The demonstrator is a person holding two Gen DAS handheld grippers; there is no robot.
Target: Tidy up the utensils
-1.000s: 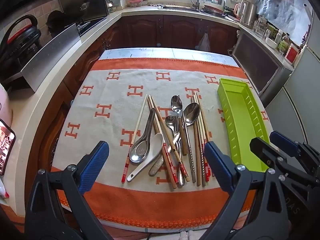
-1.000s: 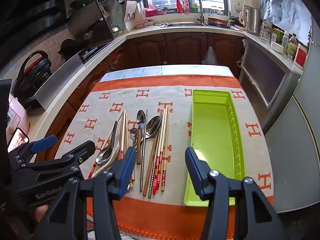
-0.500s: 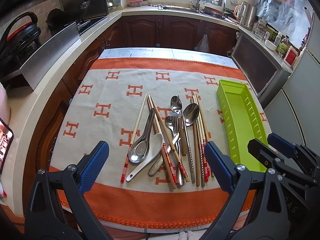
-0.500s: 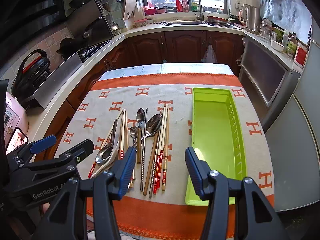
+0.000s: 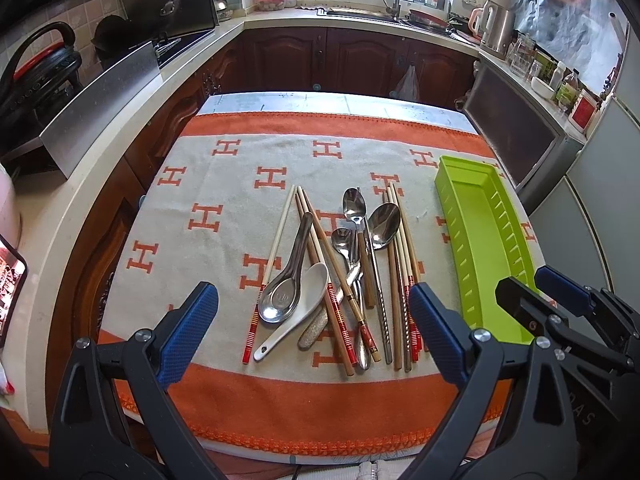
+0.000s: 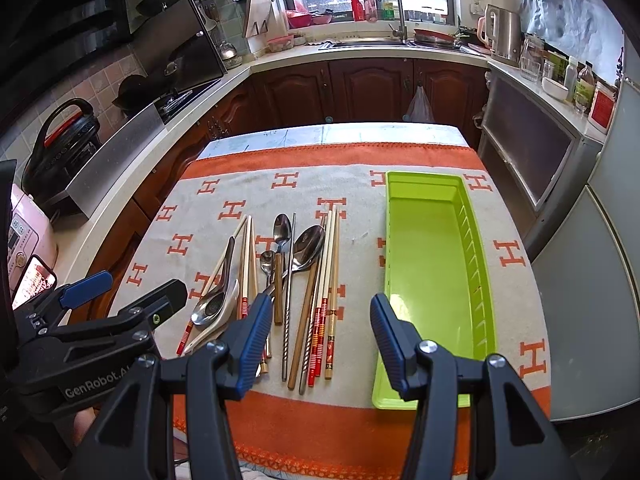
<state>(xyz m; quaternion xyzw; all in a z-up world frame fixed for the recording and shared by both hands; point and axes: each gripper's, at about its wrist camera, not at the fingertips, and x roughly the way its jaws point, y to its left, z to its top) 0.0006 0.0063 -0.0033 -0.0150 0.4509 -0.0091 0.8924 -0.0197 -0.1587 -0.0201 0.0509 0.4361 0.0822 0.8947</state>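
We work at a table [image 5: 280,98] in a kitchen, spread with a cloth [image 5: 224,184] that is grey in the middle, orange at the edges and printed with orange H marks. Dark wooden cabinets [image 6: 368,84] run around the room under a pale counter, with a sink tap [image 6: 394,8] below the window at twelve o'clock and a kettle [image 6: 505,36] at about one o'clock.

Our left gripper [image 5: 314,330] hangs over the near edge of the cloth with its blue-padded jaws spread wide and nothing between them. The pile of spoons and chopsticks [image 5: 340,276] lies just beyond it at twelve o'clock, a white spoon [image 5: 298,312] partly under a metal one. Our right gripper [image 6: 316,340] is likewise spread and empty; from it the pile sits at about eleven o'clock, and the empty green tray [image 6: 430,260] lies at one o'clock, lengthwise, just beside the chopsticks without touching them.
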